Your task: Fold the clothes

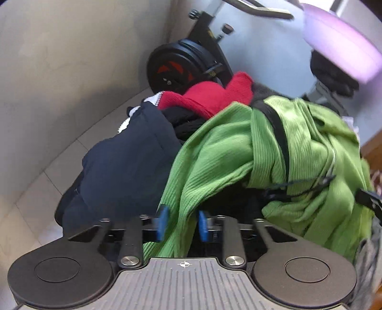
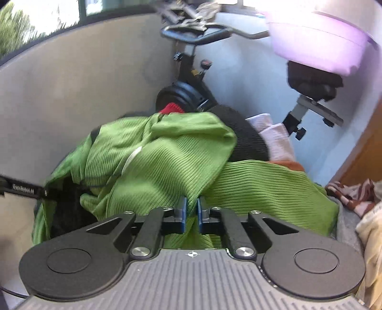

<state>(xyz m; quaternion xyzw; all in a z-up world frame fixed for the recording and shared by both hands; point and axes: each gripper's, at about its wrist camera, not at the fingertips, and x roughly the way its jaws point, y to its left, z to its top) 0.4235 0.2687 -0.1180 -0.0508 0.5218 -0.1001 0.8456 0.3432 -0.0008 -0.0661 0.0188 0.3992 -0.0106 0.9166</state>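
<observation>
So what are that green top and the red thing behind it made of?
Green top: looks like a soft ribbed knit, matte, going by its fine parallel ridges and limp folds; the fibre can't be told. Red thing: seems a thicker, fuzzy knit, perhaps wool or acrylic, judging by its nubbly, dull surface.

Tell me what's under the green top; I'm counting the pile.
Under the green top: a navy garment, something black, a red knit. Whatever lies deeper is covered.

Pale walls (image 2: 71,90) meet in the corner, an exercise bike (image 2: 191,78) parks there, tiled floor (image 1: 35,190) below, window (image 2: 47,14) glowing with daylight.
</observation>
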